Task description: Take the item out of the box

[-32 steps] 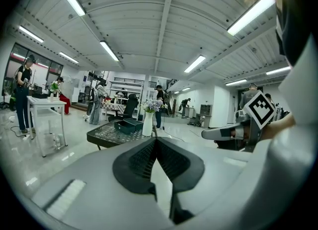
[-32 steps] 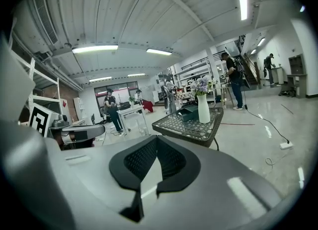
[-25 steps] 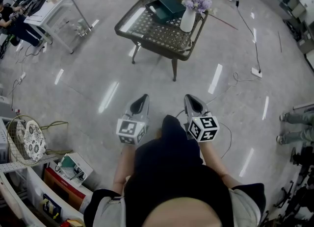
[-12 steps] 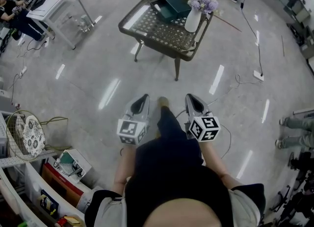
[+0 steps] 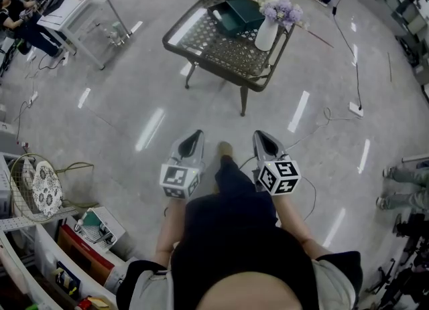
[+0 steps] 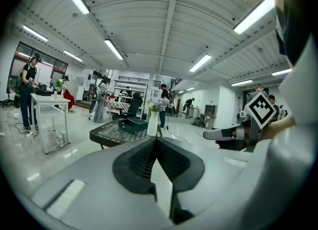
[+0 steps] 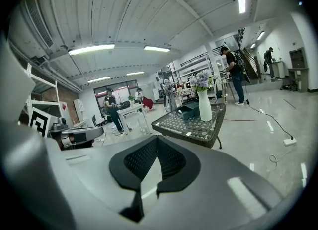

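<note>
1. Grey left gripper (image 5: 194, 134) and right gripper (image 5: 263, 136): both closed tight, nothing between.
2. Far ahead, on mesh table (image 5: 221, 53): green box (image 5: 236, 14), just beside vase (image 5: 267, 33).
3. Approach squarely; open only at box, clear of vase.

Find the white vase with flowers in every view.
Head view: white vase top centre, on the table's right corner.
Left gripper view: just left of centre, on the table.
Right gripper view: right of centre, on the table.
Shared landmark: dark green box just left of the vase.
</note>
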`<state>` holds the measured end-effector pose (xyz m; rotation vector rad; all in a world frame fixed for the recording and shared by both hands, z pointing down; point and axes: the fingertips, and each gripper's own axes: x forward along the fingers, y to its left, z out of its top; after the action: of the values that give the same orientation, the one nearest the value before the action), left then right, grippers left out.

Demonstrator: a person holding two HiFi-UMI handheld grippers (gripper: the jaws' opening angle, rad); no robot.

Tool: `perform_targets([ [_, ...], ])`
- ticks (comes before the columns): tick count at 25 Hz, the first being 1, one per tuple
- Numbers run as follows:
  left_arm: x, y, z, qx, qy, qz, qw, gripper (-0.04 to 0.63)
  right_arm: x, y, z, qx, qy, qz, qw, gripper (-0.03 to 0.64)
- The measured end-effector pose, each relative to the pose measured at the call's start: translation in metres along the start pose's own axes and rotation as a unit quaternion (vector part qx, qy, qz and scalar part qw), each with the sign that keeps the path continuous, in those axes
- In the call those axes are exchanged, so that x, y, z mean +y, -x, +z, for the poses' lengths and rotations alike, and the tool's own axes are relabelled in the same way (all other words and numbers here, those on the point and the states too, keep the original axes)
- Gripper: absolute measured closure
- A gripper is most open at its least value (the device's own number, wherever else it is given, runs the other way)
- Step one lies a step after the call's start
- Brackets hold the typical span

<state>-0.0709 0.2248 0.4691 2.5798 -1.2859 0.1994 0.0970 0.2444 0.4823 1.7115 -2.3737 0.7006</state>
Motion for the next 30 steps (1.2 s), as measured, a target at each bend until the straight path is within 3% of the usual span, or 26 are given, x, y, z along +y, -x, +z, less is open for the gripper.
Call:
perform_targets([
  [30,0.047,-0.117,0.025,0.010,0.015,0.002,0.9998,0.586,-0.054,-0.103,0.047,0.032,0.006,0.016,0.999,0.615],
])
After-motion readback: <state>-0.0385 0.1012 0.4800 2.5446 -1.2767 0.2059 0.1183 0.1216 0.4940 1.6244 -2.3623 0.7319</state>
